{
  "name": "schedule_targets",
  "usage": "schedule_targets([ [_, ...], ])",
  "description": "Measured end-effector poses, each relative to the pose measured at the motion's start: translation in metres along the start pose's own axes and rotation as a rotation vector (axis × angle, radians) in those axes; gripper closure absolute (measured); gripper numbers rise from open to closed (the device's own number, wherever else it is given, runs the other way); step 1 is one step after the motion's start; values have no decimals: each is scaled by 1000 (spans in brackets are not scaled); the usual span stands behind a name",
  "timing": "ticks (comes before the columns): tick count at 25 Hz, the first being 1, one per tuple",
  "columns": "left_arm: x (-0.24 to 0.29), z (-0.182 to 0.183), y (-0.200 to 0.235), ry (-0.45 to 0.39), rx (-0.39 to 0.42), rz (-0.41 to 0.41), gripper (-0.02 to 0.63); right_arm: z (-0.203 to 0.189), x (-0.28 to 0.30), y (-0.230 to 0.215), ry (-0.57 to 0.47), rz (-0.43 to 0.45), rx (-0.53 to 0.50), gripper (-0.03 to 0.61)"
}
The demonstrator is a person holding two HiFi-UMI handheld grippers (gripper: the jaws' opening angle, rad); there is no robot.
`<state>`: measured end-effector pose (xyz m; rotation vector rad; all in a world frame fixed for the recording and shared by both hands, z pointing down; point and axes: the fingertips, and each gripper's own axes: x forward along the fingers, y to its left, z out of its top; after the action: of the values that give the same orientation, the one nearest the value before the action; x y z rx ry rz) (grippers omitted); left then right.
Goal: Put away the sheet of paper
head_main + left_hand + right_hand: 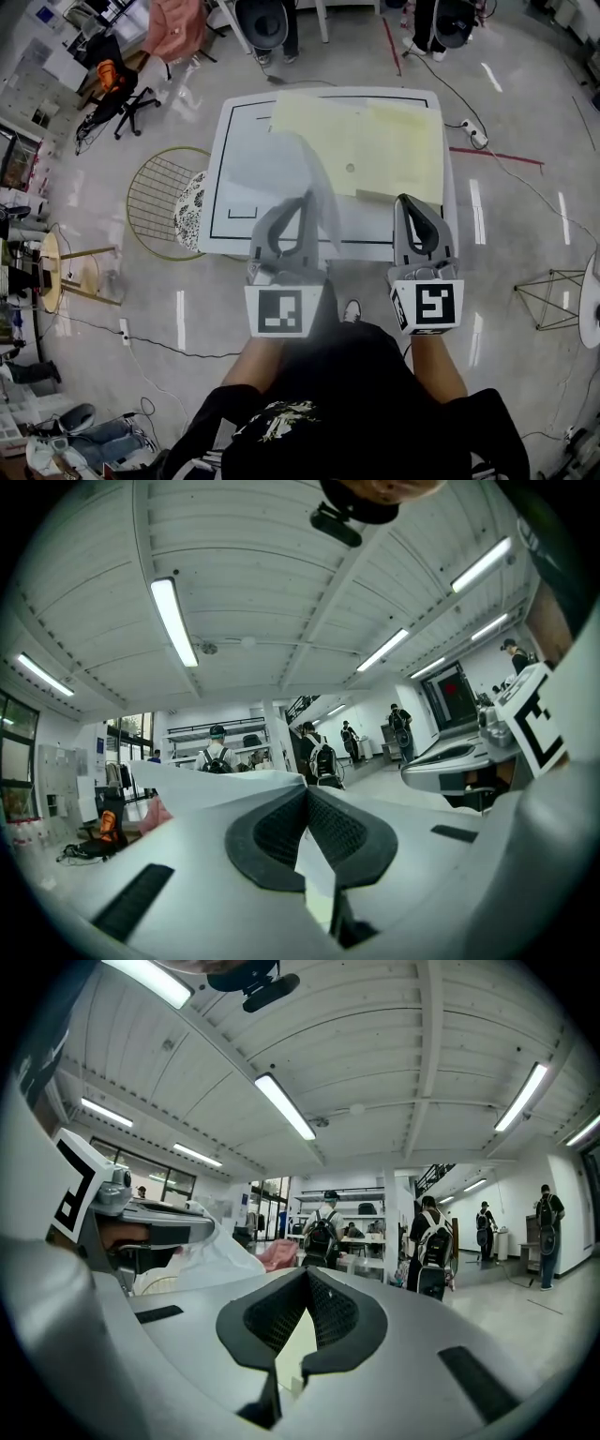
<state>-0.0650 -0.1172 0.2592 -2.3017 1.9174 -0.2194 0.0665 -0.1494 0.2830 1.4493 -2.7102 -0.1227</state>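
A large pale yellow sheet [375, 141] lies spread over the far and right part of the white table [223, 202]. My right gripper [405, 202] is shut on that yellow sheet's near edge; in the right gripper view the pale sheet [289, 1346] shows between the closed pads of the gripper [307, 1274]. My left gripper [305, 199] is shut on a thin, whitish translucent sheet [281, 169], lifted above the table's left half. In the left gripper view this white sheet [211, 785] runs out to the left from the closed gripper [307, 794]. Both grippers point up and away from me.
A gold wire chair [159, 202] with a patterned cushion stands against the table's left side. A power strip [473, 132] and cables lie on the floor at the right. An office chair [127, 103] stands far left. People stand beyond the table.
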Motion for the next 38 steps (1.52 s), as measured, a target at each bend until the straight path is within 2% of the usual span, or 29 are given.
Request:
schedule_targets([
  [10,44,-14,12,8,-11,-67,614,-12,37,-16,38,-45,-7,580],
  [20,108,-41,61,48,-7,-139,614,-19,101,-19,89,-92,-19,580],
  [26,131,-56,69,85,12,-249,614,-31,128,-20,143,-143,-13,579],
  [31,145,-63,76,81,-23,-319,614,-39,144,-19,170,-187,-14,580],
  [38,154,-75,45,89,-33,-455,614,-56,144,-28,226,-226,-9,580],
])
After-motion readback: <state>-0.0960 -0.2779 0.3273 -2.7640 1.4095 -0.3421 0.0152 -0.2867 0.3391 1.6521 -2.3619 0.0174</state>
